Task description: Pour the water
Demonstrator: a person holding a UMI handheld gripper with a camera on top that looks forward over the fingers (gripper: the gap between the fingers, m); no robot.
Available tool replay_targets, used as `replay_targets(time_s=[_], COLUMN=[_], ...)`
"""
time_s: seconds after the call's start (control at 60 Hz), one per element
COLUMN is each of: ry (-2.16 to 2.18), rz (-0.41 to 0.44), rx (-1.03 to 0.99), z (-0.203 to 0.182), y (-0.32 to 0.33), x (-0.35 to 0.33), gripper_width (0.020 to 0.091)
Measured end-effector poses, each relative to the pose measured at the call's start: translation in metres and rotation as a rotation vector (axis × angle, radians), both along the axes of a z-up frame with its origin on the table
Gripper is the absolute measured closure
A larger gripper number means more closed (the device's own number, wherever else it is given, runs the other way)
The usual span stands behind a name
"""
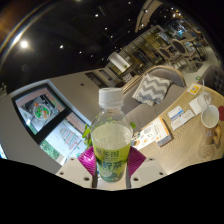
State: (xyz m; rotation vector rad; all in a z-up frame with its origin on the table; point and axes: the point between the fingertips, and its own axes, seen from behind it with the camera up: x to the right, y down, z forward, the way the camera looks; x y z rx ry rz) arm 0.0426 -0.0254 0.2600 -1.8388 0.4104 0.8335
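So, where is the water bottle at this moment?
In the gripper view, the water bottle stands upright between the gripper's two pink-padded fingers, which press on its sides, above the table.

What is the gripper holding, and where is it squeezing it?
A clear plastic bottle with a white cap and yellow-green label. The gripper is shut on its lower body, both pink pads pressing its sides.

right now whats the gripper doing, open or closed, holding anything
Gripper: closed on the water bottle, both pink pads pressed against its sides, bottle upright with its white cap on.
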Motion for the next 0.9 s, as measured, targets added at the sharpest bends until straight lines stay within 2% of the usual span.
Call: replay_targets(time_s=[0.1, 0.317, 0.517, 0.567, 0.733, 0.9], ry=[0.244, 0.729, 1.096, 1.126, 1.089, 0.754], rz=[-0.011, -0.097, -0.148, -0.168, -0.158, -0.108], rx=[-0.04, -0.17, -0.246, -0.263, -0.295, -0.23], z=[0.009, -0.027, -0.047, -0.058, -0.067, -0.046], y=[0.004, 0.025, 0.02, 0.029, 0.028, 0.024], x=[0.043, 0.116, 0.151, 0.151, 0.15, 0.165], gripper_width=[0.0734, 0.0731, 0.0732, 0.0733, 0.0734, 0.0729])
